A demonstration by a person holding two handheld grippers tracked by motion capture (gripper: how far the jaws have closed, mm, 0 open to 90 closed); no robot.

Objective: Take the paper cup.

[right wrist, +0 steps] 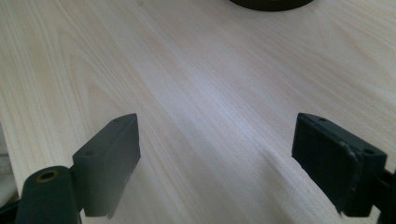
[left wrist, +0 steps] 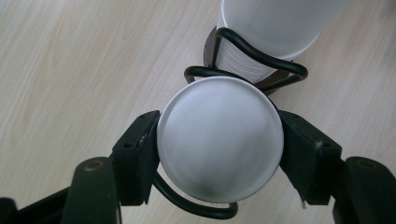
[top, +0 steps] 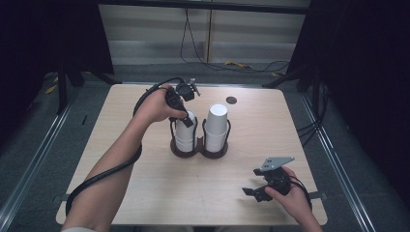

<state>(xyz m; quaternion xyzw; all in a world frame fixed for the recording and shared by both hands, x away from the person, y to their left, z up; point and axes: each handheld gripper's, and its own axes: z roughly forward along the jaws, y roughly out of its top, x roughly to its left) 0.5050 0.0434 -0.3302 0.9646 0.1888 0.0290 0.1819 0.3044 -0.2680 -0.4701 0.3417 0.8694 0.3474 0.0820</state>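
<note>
Pale wooden table (top: 145, 193) with fine straight grain, matte and smooth, rounded at the corners. Near its middle, a double cup holder (top: 199, 151) of bent black wire on a dark round base, two rings side by side. In each ring a stack of white paper cups, upside down, smooth and slightly tapered: left stack (top: 185, 133) under the left gripper (top: 186, 118), right stack (top: 216, 126) standing free just beside it. From the left gripper view, round flat bottom of the top cup (left wrist: 220, 139), a thin raised rim all around, faint grey shading on the disc; ribbed edges of nested cups on the neighbouring stack (left wrist: 273, 32), black wire looping around it. Left jaws closed on that top cup, black rubbery pads pressed against its opposite sides. Right gripper (top: 254, 192) low over the near right part of the table, well apart from the holder, grey three-cornered plate on top; jaws spread wide, bare wood between the blocky black pads (right wrist: 112, 158), nothing held.
</note>
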